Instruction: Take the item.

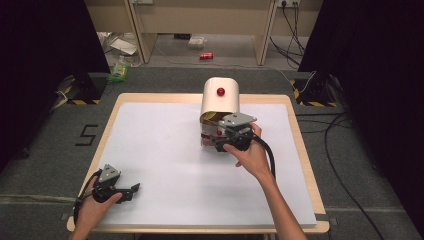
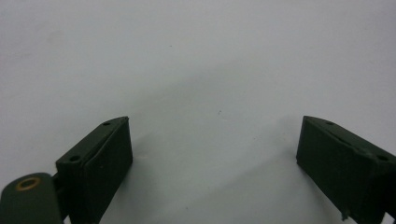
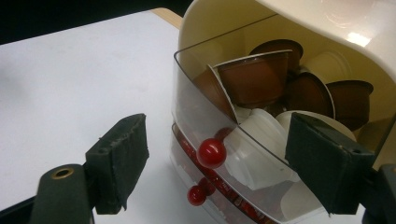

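At the bench (image 1: 150,150): I'm holding my right tool (image 1: 220,136) w/ jaws apart, gripping nothing, at the clear drawer (image 3: 219,154) tilted open from the cream dispenser (image 1: 221,97), red knob (image 3: 212,152) between the jaws. Left tool (image 1: 129,192) is resting open near the bench's front-left corner. Risk: pulling too hard, I'm tipping the unit & spilling capsules (image 3: 254,79). Right gripper view is showing the contents; high view isn't.

White mat (image 1: 165,165) bare left of capsule dispenser (image 1: 220,100); dispenser blocks centre-back
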Motion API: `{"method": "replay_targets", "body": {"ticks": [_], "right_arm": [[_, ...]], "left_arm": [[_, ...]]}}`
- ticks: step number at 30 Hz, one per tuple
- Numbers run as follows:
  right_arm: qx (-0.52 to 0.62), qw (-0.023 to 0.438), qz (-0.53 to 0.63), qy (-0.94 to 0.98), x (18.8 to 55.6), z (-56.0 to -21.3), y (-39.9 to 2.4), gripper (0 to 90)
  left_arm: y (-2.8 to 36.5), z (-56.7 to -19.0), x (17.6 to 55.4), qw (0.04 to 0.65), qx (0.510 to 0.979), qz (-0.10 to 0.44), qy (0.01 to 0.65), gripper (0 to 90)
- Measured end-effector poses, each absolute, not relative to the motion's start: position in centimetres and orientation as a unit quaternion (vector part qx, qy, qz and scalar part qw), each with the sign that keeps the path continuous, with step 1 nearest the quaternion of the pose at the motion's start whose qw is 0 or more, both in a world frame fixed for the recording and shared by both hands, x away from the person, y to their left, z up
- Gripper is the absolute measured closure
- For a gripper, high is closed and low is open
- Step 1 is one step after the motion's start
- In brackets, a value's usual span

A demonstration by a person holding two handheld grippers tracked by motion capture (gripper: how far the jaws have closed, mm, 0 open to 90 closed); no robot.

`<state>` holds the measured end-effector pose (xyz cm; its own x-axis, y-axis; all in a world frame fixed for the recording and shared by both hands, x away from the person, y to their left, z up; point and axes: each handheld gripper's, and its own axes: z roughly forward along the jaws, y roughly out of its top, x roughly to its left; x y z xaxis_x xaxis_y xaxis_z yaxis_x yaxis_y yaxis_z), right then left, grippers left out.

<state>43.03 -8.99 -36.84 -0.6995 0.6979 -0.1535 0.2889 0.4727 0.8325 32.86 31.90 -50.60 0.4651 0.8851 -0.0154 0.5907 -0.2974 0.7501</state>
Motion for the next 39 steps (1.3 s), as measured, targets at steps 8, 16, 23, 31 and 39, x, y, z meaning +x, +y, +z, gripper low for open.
{"method": "replay_targets", "body": {"ticks": [8,16,23,31,39], "right_arm": [[0.291,0.235,0.412,0.831,42.3,-36.7,-9.1,21.9],[0.278,0.225,0.422,0.833,40.5,-37.0,-9.6,22.9],[0.273,0.229,0.433,0.828,39.1,-37.6,-9.8,23.0],[0.271,0.231,0.429,0.830,38.6,-37.6,-9.7,22.9],[0.267,0.229,0.422,0.835,37.9,-37.8,-9.7,22.9]], "left_arm": [[31.9,-50.6,32.9,0.356,0.778,0.207,0.474,10.0],[31.9,-50.6,32.9,0.355,0.780,0.207,0.473,10.0],[31.9,-50.6,32.9,0.355,0.779,0.208,0.473,10.0],[31.9,-50.6,32.9,0.355,0.779,0.208,0.473,10.1],[31.9,-50.6,32.9,0.355,0.779,0.208,0.473,10.1]]}}
